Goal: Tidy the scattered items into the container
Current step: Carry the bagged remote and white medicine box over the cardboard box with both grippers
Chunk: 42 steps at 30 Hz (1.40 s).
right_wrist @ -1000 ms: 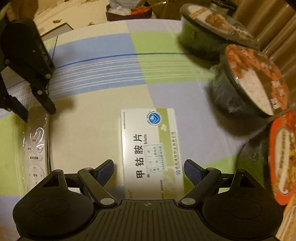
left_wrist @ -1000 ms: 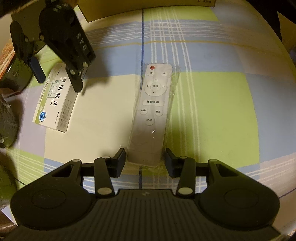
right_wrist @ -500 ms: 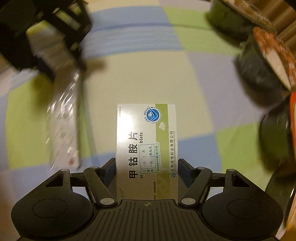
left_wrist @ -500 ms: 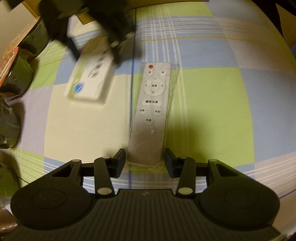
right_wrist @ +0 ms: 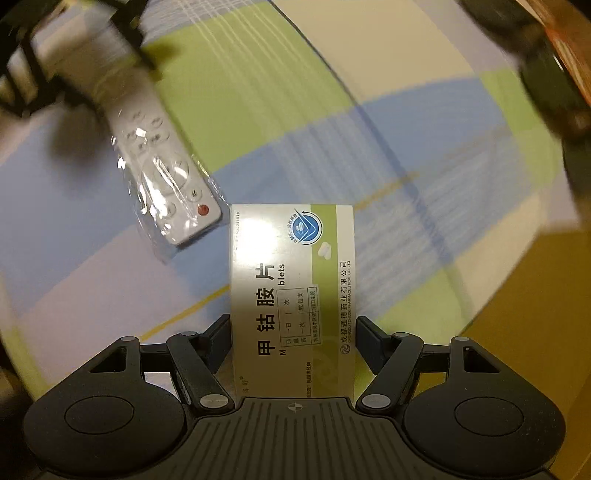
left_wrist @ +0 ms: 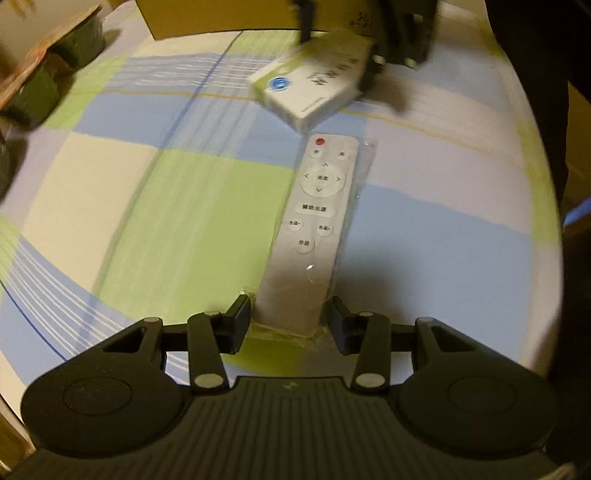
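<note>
Checked cloth (left_wrist: 192, 206) in green, blue and cream is seen beneath both grippers. A white remote (left_wrist: 314, 225), wrapped in clear plastic, is framed by the left gripper (left_wrist: 290, 321); its near end lies between the two dark pads, which are set close on either side of it, but whether they press on it cannot be told from the left wrist view. The remote is pointed away from the camera, its red button at the far end. Just beyond that end a white and green medicine box (left_wrist: 314, 88) is seen blurred, carried by the right gripper (left_wrist: 402, 33), which shows only as a dark smear at the top edge. A brown cardboard box (left_wrist: 221, 16) is seen behind it at the cloth's far side. In the right wrist view the medicine box (right_wrist: 291, 291) is pinched across its width between the fingers of the right gripper (right_wrist: 293, 334), its printed face turned up, and it is held above the cloth. The remote (right_wrist: 166, 173) is seen to the left of it, near the box's far corner, with the blurred left gripper (right_wrist: 62, 70) at its other end. Dark food bowls (left_wrist: 48, 85) are seen at the cloth's edge.
</note>
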Each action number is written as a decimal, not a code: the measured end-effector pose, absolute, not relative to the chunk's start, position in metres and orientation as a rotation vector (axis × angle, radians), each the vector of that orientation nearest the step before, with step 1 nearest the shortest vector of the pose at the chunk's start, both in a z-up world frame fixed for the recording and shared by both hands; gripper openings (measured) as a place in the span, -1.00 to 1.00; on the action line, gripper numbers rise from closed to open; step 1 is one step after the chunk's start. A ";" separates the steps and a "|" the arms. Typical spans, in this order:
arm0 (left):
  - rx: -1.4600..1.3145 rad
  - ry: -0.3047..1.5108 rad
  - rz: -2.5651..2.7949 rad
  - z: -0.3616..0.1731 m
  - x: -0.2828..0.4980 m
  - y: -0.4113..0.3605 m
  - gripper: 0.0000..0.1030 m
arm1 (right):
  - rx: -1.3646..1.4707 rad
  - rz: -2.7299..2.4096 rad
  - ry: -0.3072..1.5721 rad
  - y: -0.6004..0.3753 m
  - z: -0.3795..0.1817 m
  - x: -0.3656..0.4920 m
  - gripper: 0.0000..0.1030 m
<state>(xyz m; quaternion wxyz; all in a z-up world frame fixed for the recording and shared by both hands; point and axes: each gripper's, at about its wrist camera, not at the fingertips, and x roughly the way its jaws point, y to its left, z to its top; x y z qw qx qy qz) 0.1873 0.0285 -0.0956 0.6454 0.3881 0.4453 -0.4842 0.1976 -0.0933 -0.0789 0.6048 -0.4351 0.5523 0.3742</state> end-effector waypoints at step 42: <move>0.761 1.311 -0.929 -0.102 0.127 -0.024 -0.27 | -0.328 0.698 1.189 -0.180 -0.056 0.093 0.00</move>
